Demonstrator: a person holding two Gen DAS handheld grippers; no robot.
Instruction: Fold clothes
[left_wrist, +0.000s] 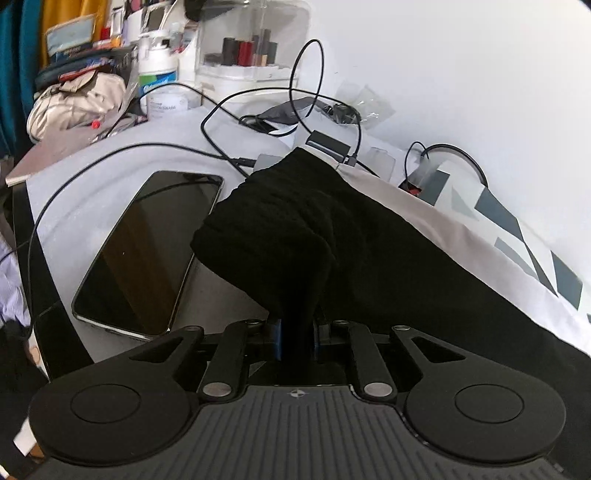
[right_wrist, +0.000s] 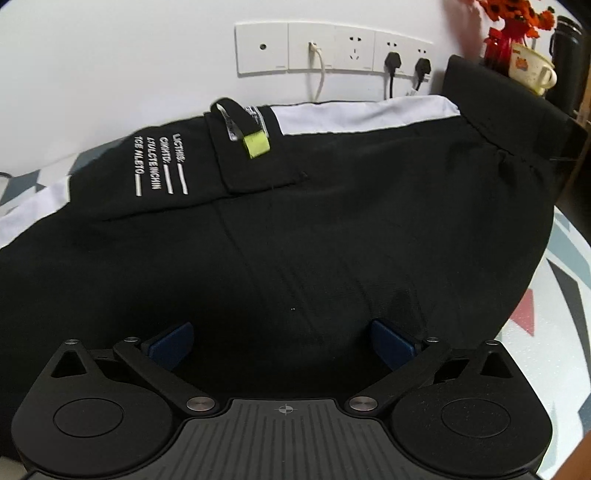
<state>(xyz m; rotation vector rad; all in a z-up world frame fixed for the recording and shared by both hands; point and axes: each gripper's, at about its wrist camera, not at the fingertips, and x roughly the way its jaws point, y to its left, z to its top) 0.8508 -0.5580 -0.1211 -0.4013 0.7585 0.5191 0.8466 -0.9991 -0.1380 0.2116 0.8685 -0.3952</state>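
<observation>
The left gripper (left_wrist: 297, 343) pinches the ribbed cuff (left_wrist: 273, 221) of the black trousers (right_wrist: 295, 229), lifted beside the phone (left_wrist: 147, 251). The right gripper (right_wrist: 282, 343) is spread above the trousers, which stretch sideways on the surface.

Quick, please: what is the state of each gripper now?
Left gripper: shut on the black garment.
Right gripper: open, holding nothing.

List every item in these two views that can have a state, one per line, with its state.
left gripper: shut on the black garment
right gripper: open, over the cloth
black garment: spread flat, one ribbed end lifted and bunched
pocket flap: lying shut
phone: screen dark, lying flat
wall sockets: three in use, with two black plugs
white mug: upright
</observation>
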